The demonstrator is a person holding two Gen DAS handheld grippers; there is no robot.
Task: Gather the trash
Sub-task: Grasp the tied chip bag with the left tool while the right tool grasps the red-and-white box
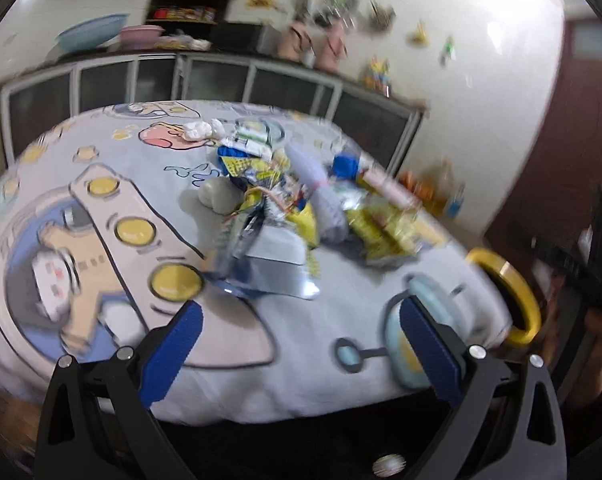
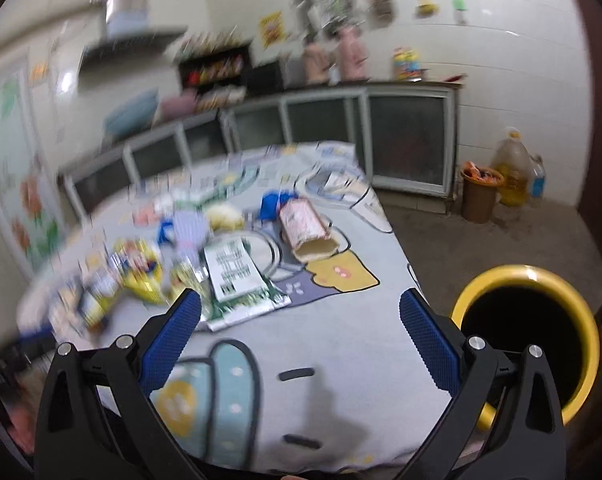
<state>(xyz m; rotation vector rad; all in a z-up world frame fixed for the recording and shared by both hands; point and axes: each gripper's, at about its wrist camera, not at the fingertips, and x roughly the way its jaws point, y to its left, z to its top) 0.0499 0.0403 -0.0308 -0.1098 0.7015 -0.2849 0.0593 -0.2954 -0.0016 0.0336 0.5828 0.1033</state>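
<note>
A heap of trash [image 1: 297, 200] lies in the middle of a round table with a cartoon cloth [image 1: 101, 184]: yellow snack wrappers, a silver pouch, crumpled white tissue [image 1: 199, 130] and a pink carton [image 2: 307, 230]. In the right wrist view a white printed packet [image 2: 237, 276] lies nearest the fingers. A yellow-rimmed bin [image 2: 529, 336] stands on the floor beside the table's right edge, seen too as the yellow rim [image 1: 509, 292]. My left gripper [image 1: 301, 314] hovers open over the near cloth, empty. My right gripper [image 2: 301, 304] is open and empty too, short of the packet.
Low cabinets with glass doors [image 1: 205, 76] run along the back wall, with basins and shelves on top. A brown waste basket [image 2: 479, 192] and an oil jug [image 2: 513, 172] stand on the floor at the far right. Both views are motion-blurred.
</note>
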